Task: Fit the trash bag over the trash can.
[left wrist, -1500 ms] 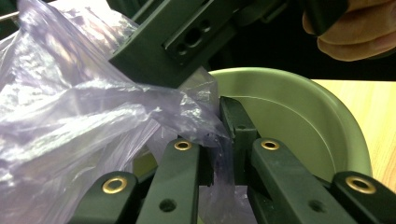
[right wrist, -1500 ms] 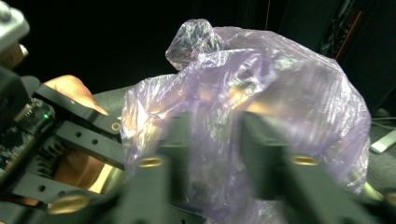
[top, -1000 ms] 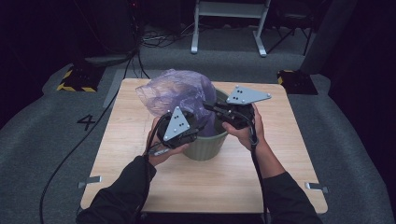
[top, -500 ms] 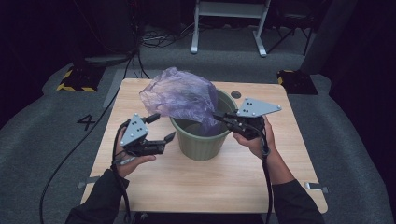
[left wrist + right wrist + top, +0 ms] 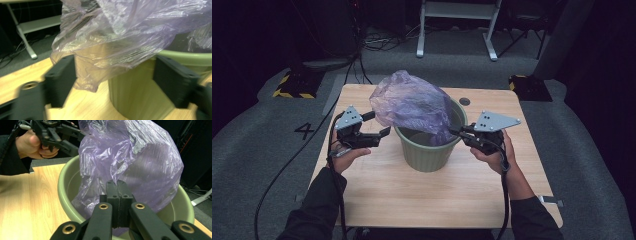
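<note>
Billowing at the centre of the high view: a purple plastic bag [image 5: 412, 106], puffed up above and partly inside a green bucket [image 5: 428, 152], its lower end dipping into the bucket's mouth at the right side. Standing upright on the wooden bench [image 5: 377, 190], just left of the frame's middle, that bucket. Pinching a fold of the bag at the bucket's right rim: the right tongs [image 5: 455, 132], jaws pressed together on the film, as seen in the right gripper view where the bag [image 5: 130, 162] is rising from between the clenched jaw tips [image 5: 119, 195] over the bucket [image 5: 62, 192]. Hovering at the left of the bucket in the high view, apart from both bag and bucket: the left tongs [image 5: 379, 125], released, jaws standing wide after having just been opening and then narrowing slightly, with nothing between the pads. Hanging ahead of those parted jaws in the left gripper view: the bag's loose edge [image 5: 120, 37], with the bucket's ribbed wall [image 5: 135, 95] beneath at lower right. Lying around the bench: grey floor [image 5: 257, 160], trailing cables, and a white frame stand [image 5: 457, 20] at the top of the frame.
</note>
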A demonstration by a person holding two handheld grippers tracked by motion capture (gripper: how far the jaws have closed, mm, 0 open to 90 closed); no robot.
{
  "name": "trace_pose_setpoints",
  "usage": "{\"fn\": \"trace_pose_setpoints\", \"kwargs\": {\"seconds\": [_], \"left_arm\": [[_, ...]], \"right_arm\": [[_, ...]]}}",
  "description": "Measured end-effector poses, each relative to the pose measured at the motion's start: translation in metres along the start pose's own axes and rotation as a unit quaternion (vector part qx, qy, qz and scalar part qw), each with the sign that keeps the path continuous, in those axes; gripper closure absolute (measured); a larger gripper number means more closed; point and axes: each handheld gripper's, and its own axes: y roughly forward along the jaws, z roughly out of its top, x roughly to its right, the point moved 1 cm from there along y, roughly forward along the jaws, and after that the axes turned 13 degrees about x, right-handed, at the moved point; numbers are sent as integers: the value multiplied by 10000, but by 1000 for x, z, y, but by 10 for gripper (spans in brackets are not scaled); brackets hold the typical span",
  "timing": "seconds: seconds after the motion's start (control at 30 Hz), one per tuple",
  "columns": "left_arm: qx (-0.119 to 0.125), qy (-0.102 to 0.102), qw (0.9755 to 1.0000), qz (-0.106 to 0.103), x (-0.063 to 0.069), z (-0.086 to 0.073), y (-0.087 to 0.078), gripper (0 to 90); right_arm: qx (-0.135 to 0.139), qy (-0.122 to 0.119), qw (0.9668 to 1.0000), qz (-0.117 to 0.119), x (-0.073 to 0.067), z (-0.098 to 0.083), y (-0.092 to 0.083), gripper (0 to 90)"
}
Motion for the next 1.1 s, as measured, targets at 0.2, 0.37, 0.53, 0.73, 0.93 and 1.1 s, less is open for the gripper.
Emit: {"fn": "trace_pose_setpoints", "kwargs": {"seconds": [0.2, 0.37, 0.53, 0.73, 0.93, 1.1], "left_arm": [[-26, 309, 9995, -73, 6, 5, 4, 736], [72, 401, 9991, -112, 9, 8, 1, 890], [157, 627, 9976, -253, 20, 12, -5, 897], [229, 758, 9967, -202, 22, 17, -10, 897], [368, 802, 9961, -75, 19, 21, -19, 897], [479, 900, 9948, -64, 23, 25, -24, 896]], "right_arm": [[11, 62, 10000, -4, 2, -6, -10, 894], [-11, 101, 9998, -143, 5, -11, -22, 637], [17, 225, 9993, -314, 15, -11, -30, 376], [21, 285, 9983, -509, 15, 5, -20, 347], [-669, 262, 9957, -587, 18, -6, 19, 608], [-782, 375, 9945, -595, 16, -11, 32, 378]]}}
